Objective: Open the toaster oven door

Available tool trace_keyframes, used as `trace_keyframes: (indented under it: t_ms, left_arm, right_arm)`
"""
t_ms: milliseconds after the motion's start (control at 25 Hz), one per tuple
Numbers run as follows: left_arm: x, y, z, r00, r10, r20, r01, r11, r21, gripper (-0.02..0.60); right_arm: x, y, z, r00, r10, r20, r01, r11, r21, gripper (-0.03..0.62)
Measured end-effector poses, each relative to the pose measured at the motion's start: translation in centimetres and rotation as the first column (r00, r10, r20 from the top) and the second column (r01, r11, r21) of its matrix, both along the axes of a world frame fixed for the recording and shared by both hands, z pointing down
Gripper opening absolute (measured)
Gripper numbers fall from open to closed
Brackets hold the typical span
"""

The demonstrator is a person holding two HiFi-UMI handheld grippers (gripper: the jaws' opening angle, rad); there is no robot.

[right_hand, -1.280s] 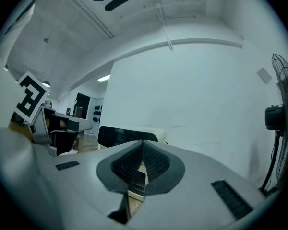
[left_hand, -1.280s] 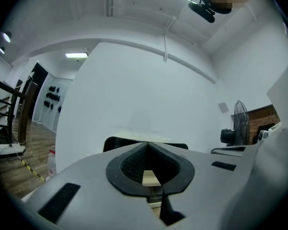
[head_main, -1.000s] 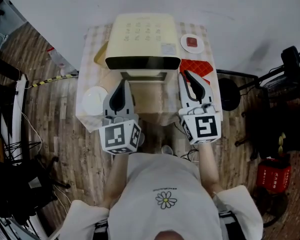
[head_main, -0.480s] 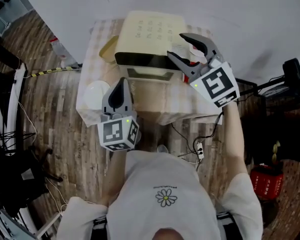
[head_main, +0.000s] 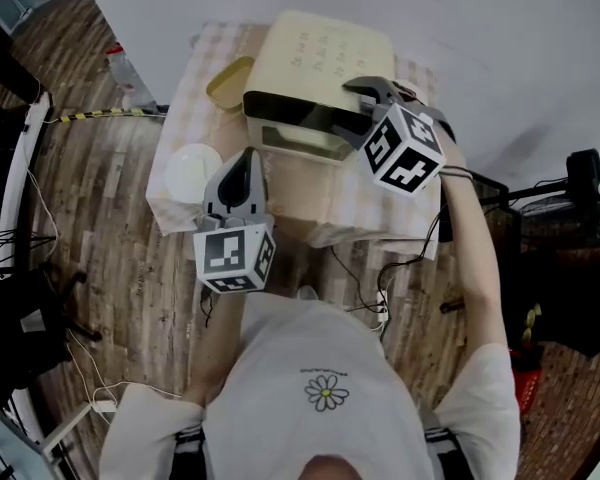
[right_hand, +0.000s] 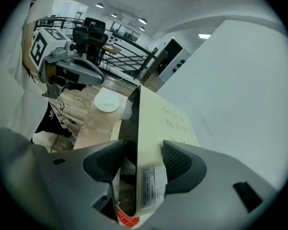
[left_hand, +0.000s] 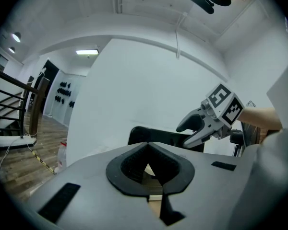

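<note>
Between the right gripper's (right_hand: 139,157) fingers (right_hand: 180,164), low in the right gripper view, sits the top front edge of the toaster oven (right_hand: 156,123). These fingers stand wide apart, having just been opening. One lies on the side of the dark door (right_hand: 130,128), the other over the cream top beside a white printed label (right_hand: 153,188). Neither pad appears to press on the oven. A red patterned thing peeks out at the bottom edge.

Seen from the head view, the right gripper (head_main: 360,113) reaches in from the right of the frame to the oven's front right corner. The toaster oven (head_main: 315,63) stands at the upper centre on a desk (head_main: 310,198) spread with a checked cloth, its dark door (head_main: 295,116) facing the person. Whether the door is fully shut cannot be told.

Fingers of the left gripper (left_hand: 147,150) are pressed together with nothing between them. This left gripper (head_main: 246,163) hovers at centre left, in front of the oven and apart from it.

A white plate (head_main: 192,168) lies just left of it on the cloth. A yellow dish (head_main: 228,81) sits at the oven's left side.
</note>
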State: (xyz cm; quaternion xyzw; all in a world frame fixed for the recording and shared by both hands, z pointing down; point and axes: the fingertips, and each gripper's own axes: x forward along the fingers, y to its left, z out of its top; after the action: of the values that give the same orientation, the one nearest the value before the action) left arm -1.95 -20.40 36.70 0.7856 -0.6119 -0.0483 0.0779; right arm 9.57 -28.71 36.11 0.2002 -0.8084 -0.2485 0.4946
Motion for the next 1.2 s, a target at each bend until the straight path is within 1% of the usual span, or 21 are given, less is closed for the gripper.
trace_keyframes:
  t_ms: [120,200,480,560,720,840,920,960,1000,1040,1080,1120,1200]
  left_arm:
    - [0.0,-0.6,0.4,1.0,0.002,0.007,-0.002,1.0,-0.004,0.017]
    - [0.0,-1.0,0.7,1.0,0.002,0.006,-0.002,1.0,-0.012,0.017]
    - [1.1,-1.9,1.6,1.0,0.029,0.012,-0.029,0.999,-0.043,0.017]
    - [1.4,-2.1,1.9,0.999,0.042,-0.012,-0.043,0.998,-0.051,0.017]
    - [1.8,-2.7,2.1,0.994,0.072,-0.083,-0.078,0.995,-0.067,0.017]
    - [1.9,-3.4,0.8,0.986,0.089,-0.139,-0.095,0.995,-0.043,0.019]
    - [1.7,-4.0,-0.3,0.975,0.1,-0.199,-0.107,0.994,-0.027,0.021]
    - [1.7,-4.3,-0.7,0.964,0.11,-0.243,-0.119,0.993,-0.023,0.04]
    - [1.6,-4.6,-1.1,0.946,0.124,-0.3,-0.135,0.991,-0.018,0.069]
    - [1.5,-4.9,-1.4,0.918,0.14,-0.372,-0.154,0.988,-0.01,0.1]
    - [1.3,-5.1,-1.5,0.877,0.155,-0.455,-0.172,0.985,0.004,0.133]
    - [1.1,-5.3,-1.4,0.823,0.165,-0.543,-0.185,0.983,0.017,0.17]
    - [0.7,-5.6,-0.3,0.698,0.153,-0.7,-0.204,0.979,0.01,0.22]
  right_arm:
    - [-0.1,-0.3,0.3,0.997,0.041,-0.066,-0.042,0.999,-0.016,0.235]
    - [-0.2,-0.5,0.4,0.994,0.052,-0.1,-0.055,0.998,-0.027,0.235]
    - [-0.4,-0.6,0.3,0.992,0.05,-0.115,-0.056,0.997,-0.049,0.235]
    - [-0.5,-0.8,0.4,0.992,0.049,-0.114,-0.055,0.997,-0.05,0.235]
    - [-0.6,-0.9,0.6,0.992,0.05,-0.115,-0.056,0.997,-0.054,0.235]
    - [-0.5,-0.8,0.6,0.991,0.053,-0.123,-0.06,0.997,-0.054,0.234]
    - [-0.5,-0.7,0.5,0.991,0.056,-0.125,-0.062,0.997,-0.052,0.235]
    - [-0.5,-0.7,0.5,0.991,0.057,-0.125,-0.063,0.997,-0.052,0.235]
    - [-0.5,-0.6,0.5,0.99,0.058,-0.126,-0.064,0.997,-0.051,0.235]
    - [-0.5,-0.6,0.5,0.99,0.059,-0.127,-0.066,0.997,-0.05,0.233]
    - [-0.5,-0.7,0.5,0.99,0.06,-0.128,-0.067,0.997,-0.05,0.235]
    - [-0.5,-0.6,0.5,0.99,0.062,-0.128,-0.069,0.996,-0.05,0.235]
    - [-0.4,-0.6,0.5,0.99,0.064,-0.126,-0.071,0.996,-0.052,0.235]
